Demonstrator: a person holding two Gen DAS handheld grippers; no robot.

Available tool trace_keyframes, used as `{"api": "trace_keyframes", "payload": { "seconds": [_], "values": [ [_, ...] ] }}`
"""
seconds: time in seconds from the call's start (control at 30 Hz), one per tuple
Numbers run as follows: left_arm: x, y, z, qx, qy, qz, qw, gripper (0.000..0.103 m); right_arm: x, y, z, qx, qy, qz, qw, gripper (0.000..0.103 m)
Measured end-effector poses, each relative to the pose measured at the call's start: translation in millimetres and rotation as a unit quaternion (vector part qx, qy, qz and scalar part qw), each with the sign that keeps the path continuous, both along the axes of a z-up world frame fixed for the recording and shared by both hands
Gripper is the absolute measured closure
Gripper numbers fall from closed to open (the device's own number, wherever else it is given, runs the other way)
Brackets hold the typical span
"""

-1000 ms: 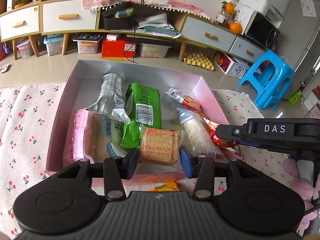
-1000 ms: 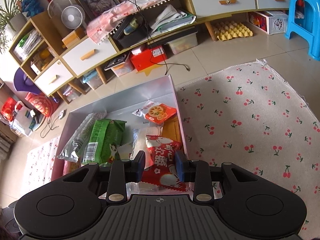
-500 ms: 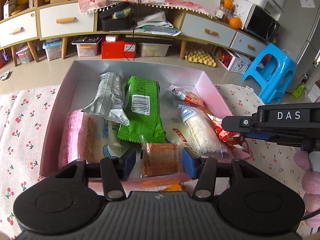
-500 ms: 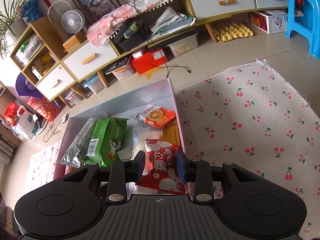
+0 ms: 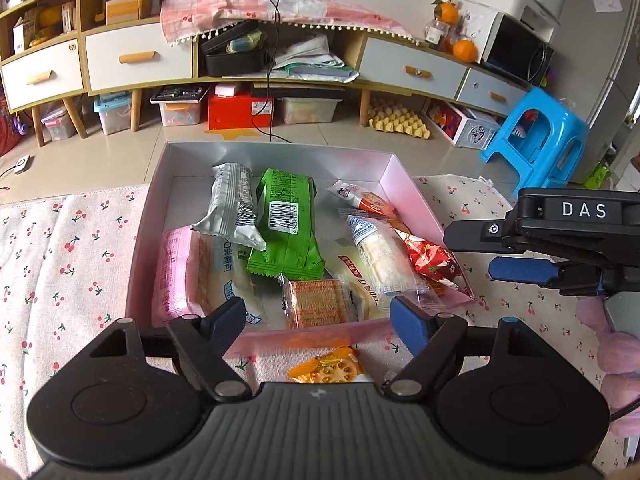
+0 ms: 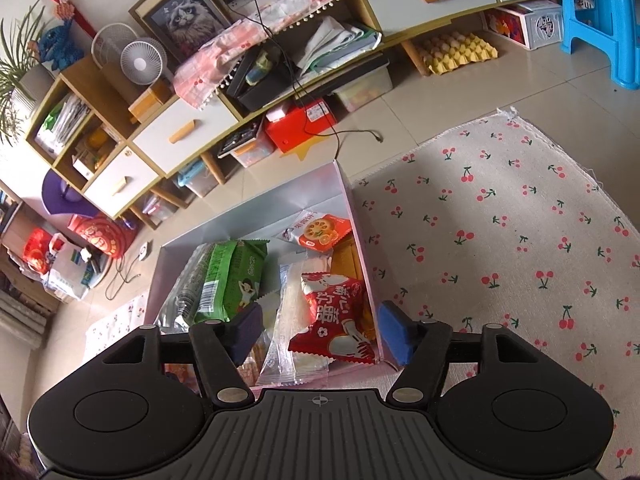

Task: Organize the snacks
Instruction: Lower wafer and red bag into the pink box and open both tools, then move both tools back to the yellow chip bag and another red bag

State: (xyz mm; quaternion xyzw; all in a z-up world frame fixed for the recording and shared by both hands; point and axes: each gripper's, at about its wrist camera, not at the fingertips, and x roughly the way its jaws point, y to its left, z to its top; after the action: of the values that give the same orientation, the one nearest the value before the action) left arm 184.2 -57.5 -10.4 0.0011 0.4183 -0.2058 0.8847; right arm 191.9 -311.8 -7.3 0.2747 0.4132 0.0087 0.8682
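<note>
Below my left claw (image 5: 318, 322), at six o'clock in its view, sits the shallow pink-walled cardboard box (image 5: 408, 188) on the cherry-print cloth surface (image 5: 60, 248), and my fingers hang spread wide over its near wall, pinching nothing. Just past them, at the box's six o'clock edge, lies the clear-wrapped pack of orange-brown square crackers (image 5: 318, 304), free of both pads. Toward eleven o'clock rests the silver-grey foil packet (image 5: 234, 210), leaning on the bright green plastic snack bag (image 5: 284, 226) at twelve. At nine o'clock lies the pink-edged clear pack of pale wafers (image 5: 188, 276). At two o'clock I see the clear sleeve of white rice rolls (image 5: 380, 256), with the red crinkly foil packet (image 5: 430, 258) just beside it against the right wall. Farther back, near one o'clock, lies the small white and orange sachet (image 5: 360, 202). Outside the box, on the cloth between my fingers, an orange biscuit packet (image 5: 328, 366) shows.

My right claw (image 6: 320, 330) hovers above the box's right-hand near corner, its blue pads likewise spread apart and holding nothing; the red packet lies between and beneath them. From the left camera that claw enters at three o'clock.

A blue plastic stool (image 5: 540, 140) stands on the floor at two o'clock, well apart from the box.
</note>
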Motion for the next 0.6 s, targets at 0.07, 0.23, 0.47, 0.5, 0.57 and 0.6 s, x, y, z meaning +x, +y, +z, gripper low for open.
{"api": "trace_keyframes", "payload": {
  "seconds": [0.07, 0.23, 0.47, 0.5, 0.57, 0.6],
  "values": [
    [-2.7, 2.7, 3.8, 0.003, 0.000, 0.005, 1.0000, 0.020, -4.4, 0.3, 4.0, -0.003, 0.006, 0.003, 1.000, 0.032],
    [-11.8, 10.7, 13.8, 0.009, 0.000, 0.019, 0.9998, 0.011, -18.5, 2.2, 15.3, -0.010, 0.011, 0.008, 1.000, 0.025],
    [-31.2, 21.8, 23.1, 0.029, -0.004, 0.037, 0.9989, 0.004, -40.8, 5.4, 25.2, -0.019, 0.021, 0.012, 1.000, 0.019],
    [-34.0, 24.1, 23.3, 0.032, -0.003, 0.040, 0.9987, 0.003, -43.4, 6.2, 25.6, -0.021, 0.022, 0.014, 0.999, 0.019],
    [-38.7, 27.7, 23.3, 0.037, -0.001, 0.044, 0.9984, 0.003, -48.4, 7.4, 25.7, -0.024, 0.027, 0.016, 0.999, 0.019],
    [-40.9, 29.4, 23.2, 0.039, 0.000, 0.047, 0.9981, 0.002, -50.3, 8.9, 25.9, -0.026, 0.029, 0.017, 0.999, 0.019]
  ]
}}
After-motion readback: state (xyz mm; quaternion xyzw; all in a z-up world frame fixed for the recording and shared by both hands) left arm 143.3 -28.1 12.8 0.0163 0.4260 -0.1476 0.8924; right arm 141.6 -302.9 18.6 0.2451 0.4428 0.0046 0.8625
